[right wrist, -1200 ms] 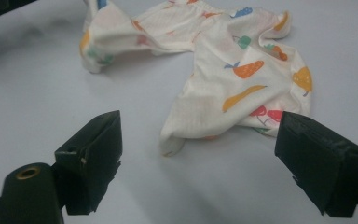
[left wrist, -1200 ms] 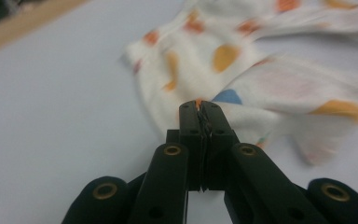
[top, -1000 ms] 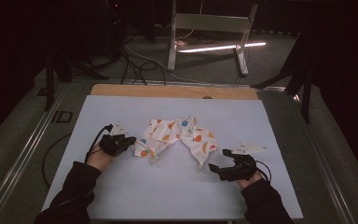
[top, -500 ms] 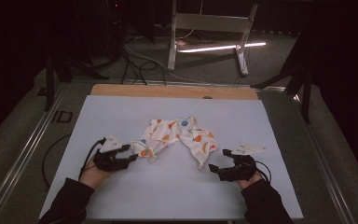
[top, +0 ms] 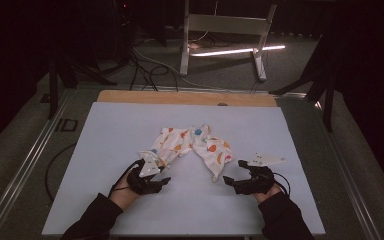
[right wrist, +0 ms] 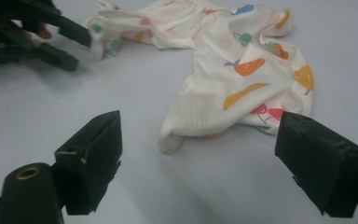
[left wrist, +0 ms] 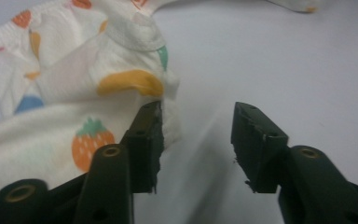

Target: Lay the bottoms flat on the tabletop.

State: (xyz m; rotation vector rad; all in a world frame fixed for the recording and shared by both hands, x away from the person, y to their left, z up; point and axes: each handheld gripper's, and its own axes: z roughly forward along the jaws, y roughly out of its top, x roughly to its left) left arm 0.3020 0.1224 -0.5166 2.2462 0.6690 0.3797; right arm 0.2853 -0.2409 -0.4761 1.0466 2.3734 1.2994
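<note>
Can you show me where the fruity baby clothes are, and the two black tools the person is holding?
Baby clothes point(top: 192, 145): high view, on the middle of the white fruit-print cloth.
Left tool point(left wrist: 196, 140): left gripper view, midway between its two open black tips.
Right tool point(right wrist: 198, 156): right gripper view, midway between its two wide-open black tips.

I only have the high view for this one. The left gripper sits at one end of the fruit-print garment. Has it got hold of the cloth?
Observer: No. The left gripper is open. Its jaws have just been closing a little, with one jaw against the edge of the fruit-print garment and only a sliver of cloth in the gap.
Operator: And the right gripper?
Observer: The right gripper is wide open. The garment's other end lies ahead of its jaws, untouched.
Operator: Can you make out the print by the left jaw?
Observer: A strawberry, right beside that jaw.
</note>
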